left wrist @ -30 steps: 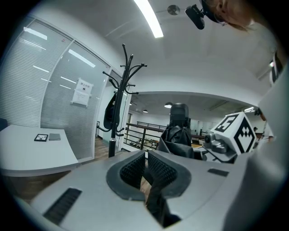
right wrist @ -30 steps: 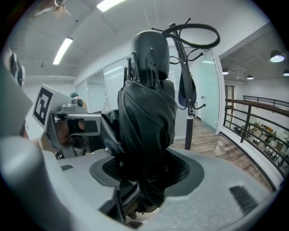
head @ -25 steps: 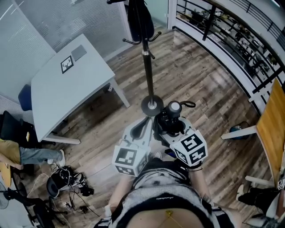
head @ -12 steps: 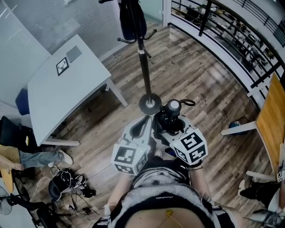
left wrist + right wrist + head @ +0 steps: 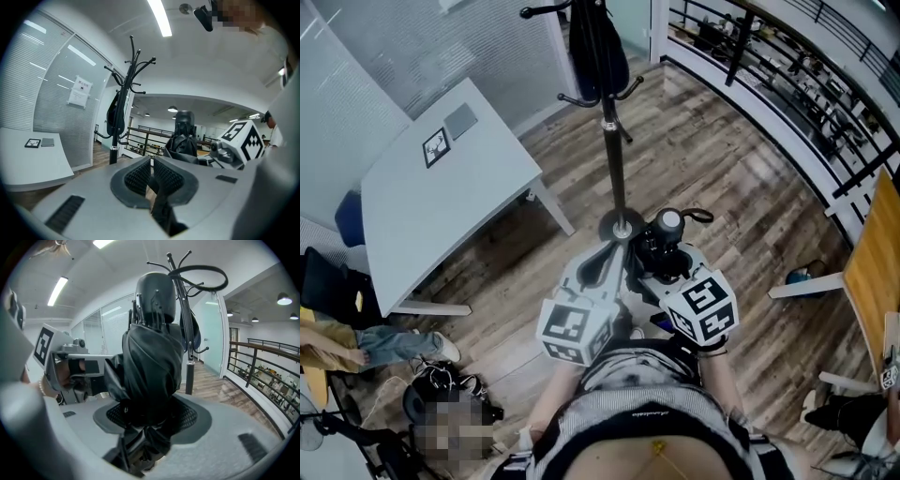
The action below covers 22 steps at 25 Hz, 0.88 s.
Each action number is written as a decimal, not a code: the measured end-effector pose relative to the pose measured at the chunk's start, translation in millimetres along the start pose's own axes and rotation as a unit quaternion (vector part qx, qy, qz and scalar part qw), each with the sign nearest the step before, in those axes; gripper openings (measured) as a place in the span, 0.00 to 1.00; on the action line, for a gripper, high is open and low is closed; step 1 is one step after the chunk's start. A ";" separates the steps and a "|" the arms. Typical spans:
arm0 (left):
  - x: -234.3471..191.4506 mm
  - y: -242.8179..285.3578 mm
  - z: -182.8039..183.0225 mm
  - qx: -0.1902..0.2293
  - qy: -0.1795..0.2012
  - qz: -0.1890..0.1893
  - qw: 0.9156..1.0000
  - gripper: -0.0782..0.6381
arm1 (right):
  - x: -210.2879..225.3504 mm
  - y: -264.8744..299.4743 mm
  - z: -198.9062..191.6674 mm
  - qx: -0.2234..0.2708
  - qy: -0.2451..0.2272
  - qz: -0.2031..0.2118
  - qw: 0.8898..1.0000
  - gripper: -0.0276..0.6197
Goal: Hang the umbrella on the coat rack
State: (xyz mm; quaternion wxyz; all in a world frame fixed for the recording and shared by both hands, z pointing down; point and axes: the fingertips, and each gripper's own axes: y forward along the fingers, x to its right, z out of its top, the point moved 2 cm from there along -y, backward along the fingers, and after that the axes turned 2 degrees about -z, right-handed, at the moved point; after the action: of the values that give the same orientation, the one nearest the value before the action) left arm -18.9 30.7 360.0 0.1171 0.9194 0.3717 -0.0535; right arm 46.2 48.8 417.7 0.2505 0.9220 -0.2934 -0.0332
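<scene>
A black coat rack stands on the wooden floor just ahead of me, and a black bag hangs from its upper hooks. My right gripper is shut on a folded black umbrella, held upright with its round handle end and strap loop on top. In the right gripper view the umbrella fills the middle, with the rack behind it. My left gripper is beside it, shut with nothing in it. From the left gripper view the rack stands to the left and the umbrella to the right.
A white table stands to the left of the rack. A curved black railing runs along the right. A wooden board is at the far right. Cables and gear lie at the lower left, near a seated person's legs.
The head view has swayed a little, so the rack and table sit slightly differently in the picture. Both grippers and the umbrella keep the same place before my body.
</scene>
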 end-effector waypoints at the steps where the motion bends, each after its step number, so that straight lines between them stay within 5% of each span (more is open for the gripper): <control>1: -3.7 3.3 1.0 0.000 -0.001 -0.001 1.000 0.13 | 1.7 3.5 2.9 0.001 0.000 0.000 1.000 0.42; 22: -48.3 63.2 7.9 -0.006 -0.006 -0.005 1.000 0.13 | 50.6 50.4 21.3 -0.010 0.007 0.000 1.000 0.42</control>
State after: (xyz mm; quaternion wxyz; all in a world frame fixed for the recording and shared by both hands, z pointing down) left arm -9.7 -47.7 372.4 0.1247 0.9166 0.3755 -0.0574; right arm 57.1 -24.2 427.8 0.2620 0.9197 -0.2910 -0.0298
